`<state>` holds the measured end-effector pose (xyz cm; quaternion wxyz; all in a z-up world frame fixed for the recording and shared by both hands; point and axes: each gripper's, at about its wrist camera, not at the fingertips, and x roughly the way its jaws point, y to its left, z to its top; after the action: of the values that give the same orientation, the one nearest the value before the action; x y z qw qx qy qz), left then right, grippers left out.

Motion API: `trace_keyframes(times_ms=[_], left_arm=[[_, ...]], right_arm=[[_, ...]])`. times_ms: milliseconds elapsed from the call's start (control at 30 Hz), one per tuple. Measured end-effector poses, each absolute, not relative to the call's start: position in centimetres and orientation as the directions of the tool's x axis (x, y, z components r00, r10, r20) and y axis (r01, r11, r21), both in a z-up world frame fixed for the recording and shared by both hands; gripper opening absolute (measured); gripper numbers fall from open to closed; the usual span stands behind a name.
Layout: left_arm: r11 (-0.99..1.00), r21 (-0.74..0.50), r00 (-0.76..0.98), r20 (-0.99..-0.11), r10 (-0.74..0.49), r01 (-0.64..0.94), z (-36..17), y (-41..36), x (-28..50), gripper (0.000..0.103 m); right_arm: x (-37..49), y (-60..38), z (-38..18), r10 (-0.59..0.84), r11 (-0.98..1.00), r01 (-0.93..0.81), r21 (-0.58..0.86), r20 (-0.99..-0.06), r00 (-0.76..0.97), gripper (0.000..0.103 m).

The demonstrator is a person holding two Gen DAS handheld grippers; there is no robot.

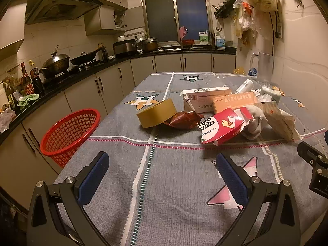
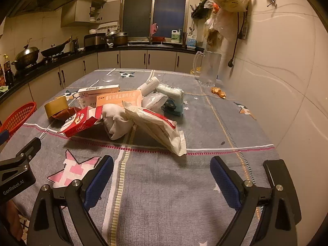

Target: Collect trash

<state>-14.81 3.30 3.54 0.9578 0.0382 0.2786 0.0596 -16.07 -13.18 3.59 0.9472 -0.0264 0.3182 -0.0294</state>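
A heap of trash lies mid-table: a roll of tan tape [image 1: 156, 112] [image 2: 56, 106], a crumpled brown wrapper [image 1: 183, 120], a torn red box [image 1: 223, 125] [image 2: 83, 122], a white and an orange carton [image 1: 233, 102] [image 2: 119, 100], a knotted white cloth [image 2: 115, 123] and a flat white packet [image 2: 160, 129]. A red mesh basket [image 1: 70, 131] [image 2: 17, 115] stands off the table's left edge. My left gripper [image 1: 163, 164] is open, short of the heap. My right gripper [image 2: 162, 167] is open too, just before the white packet.
The table wears a grey cloth [image 1: 174, 184] with star prints. At the far right stand a clear jug [image 2: 209, 67] and orange peel [image 2: 218, 92]. A wall runs along the right side; the kitchen counter [image 1: 61, 78] with pots curves around the left.
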Motion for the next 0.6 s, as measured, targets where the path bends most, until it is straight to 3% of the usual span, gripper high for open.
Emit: trace_keyframes(times_ms=[600], left_arm=[[0.989,0.124,0.834,-0.534,0.14,-0.087,3.09,3.65,-15.52,0.103]], right_arm=[[-15.56,-13.52,3.79,-0.031,0.999,0.005,-0.045,-0.607,0.794,0.097]])
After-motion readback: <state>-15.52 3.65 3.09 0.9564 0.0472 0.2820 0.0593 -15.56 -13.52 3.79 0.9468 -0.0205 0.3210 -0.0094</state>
